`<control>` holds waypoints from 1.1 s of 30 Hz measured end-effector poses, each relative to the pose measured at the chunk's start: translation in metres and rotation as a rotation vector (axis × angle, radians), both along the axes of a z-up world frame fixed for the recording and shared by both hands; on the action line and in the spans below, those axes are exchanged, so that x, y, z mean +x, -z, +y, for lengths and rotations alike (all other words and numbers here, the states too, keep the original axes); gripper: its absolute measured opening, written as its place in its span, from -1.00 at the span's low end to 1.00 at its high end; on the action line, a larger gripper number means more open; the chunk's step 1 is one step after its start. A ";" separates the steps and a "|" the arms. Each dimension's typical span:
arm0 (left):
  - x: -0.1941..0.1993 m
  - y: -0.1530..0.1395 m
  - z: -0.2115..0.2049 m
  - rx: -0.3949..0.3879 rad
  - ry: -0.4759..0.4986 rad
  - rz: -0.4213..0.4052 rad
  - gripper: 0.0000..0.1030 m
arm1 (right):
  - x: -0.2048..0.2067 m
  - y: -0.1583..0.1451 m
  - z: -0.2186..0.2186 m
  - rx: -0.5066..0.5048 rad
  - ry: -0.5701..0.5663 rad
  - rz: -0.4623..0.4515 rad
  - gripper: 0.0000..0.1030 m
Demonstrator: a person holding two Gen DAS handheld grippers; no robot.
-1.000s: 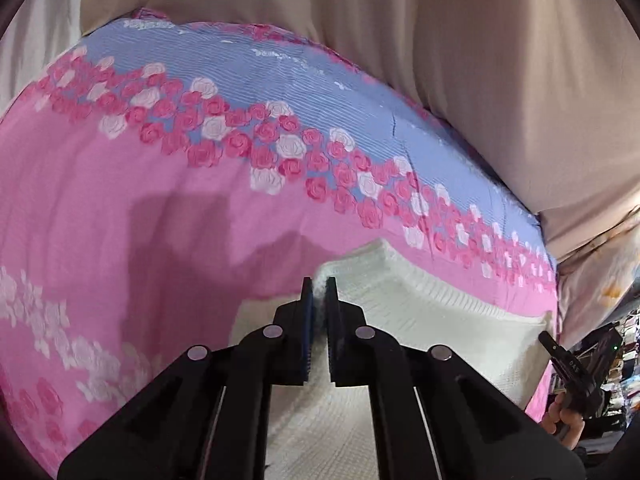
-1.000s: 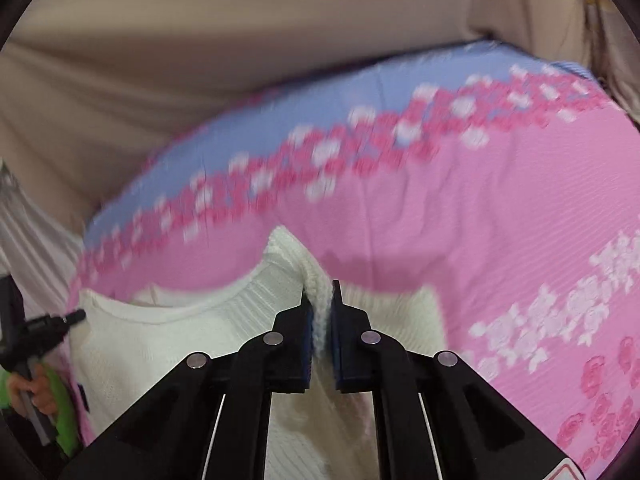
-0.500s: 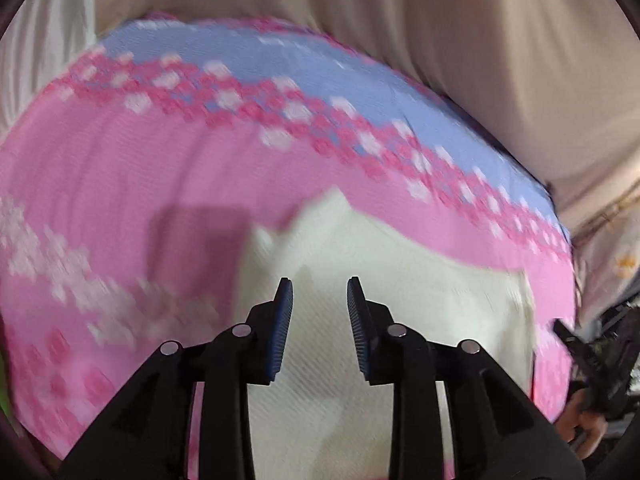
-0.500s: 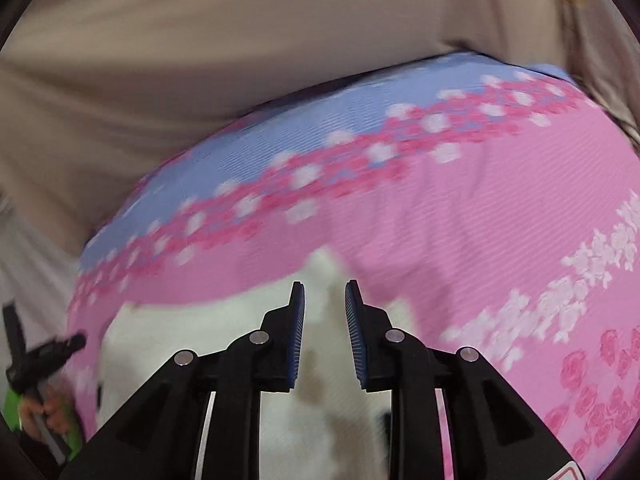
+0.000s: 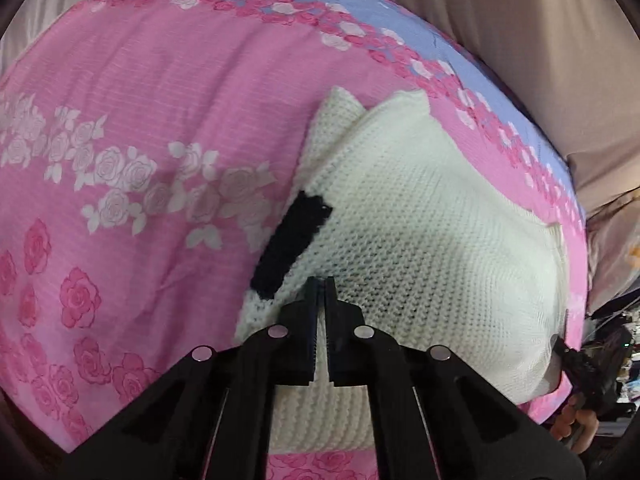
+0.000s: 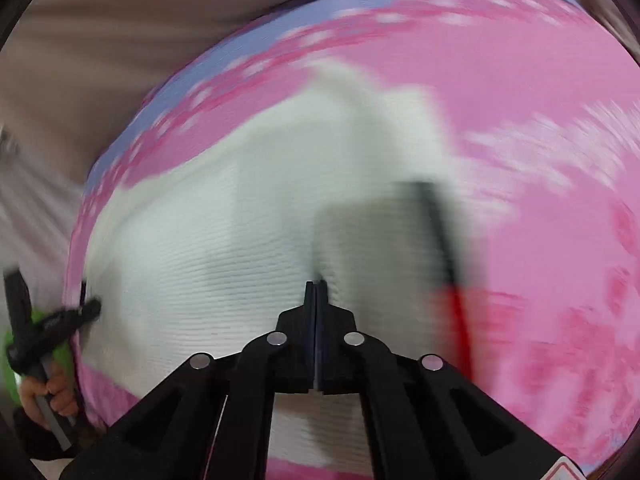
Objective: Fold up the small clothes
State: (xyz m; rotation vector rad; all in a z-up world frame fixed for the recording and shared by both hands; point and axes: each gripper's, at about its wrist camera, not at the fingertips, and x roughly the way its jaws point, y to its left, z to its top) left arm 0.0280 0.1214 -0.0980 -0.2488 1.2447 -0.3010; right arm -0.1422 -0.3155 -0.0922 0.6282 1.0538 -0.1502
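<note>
You have both the left gripper [image 5: 319, 280] and right gripper [image 6: 316, 283] pinched closed at the white knit sweater's [image 5: 420, 240] near hem on the bed [image 5: 160, 92]; next, I judge, carry it over into a fold

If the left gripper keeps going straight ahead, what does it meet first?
Probably the white knit garment itself: the left gripper sits shut right at its surface. The black patch lies just left of that line.

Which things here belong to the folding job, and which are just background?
Job:
- white knit garment with its black patch
- left tool, shut on the knit
- right tool, shut; grip unclear in the blur

Background:
- pink rose bedsheet
- beige fabric behind
</note>
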 end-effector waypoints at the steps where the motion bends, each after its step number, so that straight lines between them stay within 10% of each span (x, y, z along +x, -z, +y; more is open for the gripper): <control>1: 0.000 -0.003 -0.002 0.011 -0.001 0.004 -0.93 | -0.012 0.002 -0.016 0.049 0.037 -0.014 -1.00; 5: 0.005 -0.032 -0.025 -0.034 0.007 -0.047 -0.73 | -0.009 -0.009 -0.012 -0.037 0.059 0.033 -0.83; 8: 0.028 -0.043 -0.053 0.057 0.045 -0.112 -0.32 | 0.023 -0.034 0.013 -0.041 0.017 -0.062 -0.82; 11: 0.058 -0.010 -0.064 0.191 0.045 -0.077 -0.35 | 0.067 -0.042 0.025 -0.078 -0.034 -0.086 -0.84; 14: 0.056 -0.013 -0.052 0.156 0.037 -0.092 -0.35 | 0.095 -0.010 0.011 -0.246 -0.045 0.058 -1.00; 24: 0.027 -0.021 0.026 0.018 -0.152 -0.016 -0.32 | 0.058 0.001 -0.030 -0.263 0.042 0.078 -1.00; 33: -0.009 -0.035 0.024 -0.053 -0.140 -0.022 -0.32 | 0.073 -0.056 0.006 -0.297 -0.021 -0.012 -0.76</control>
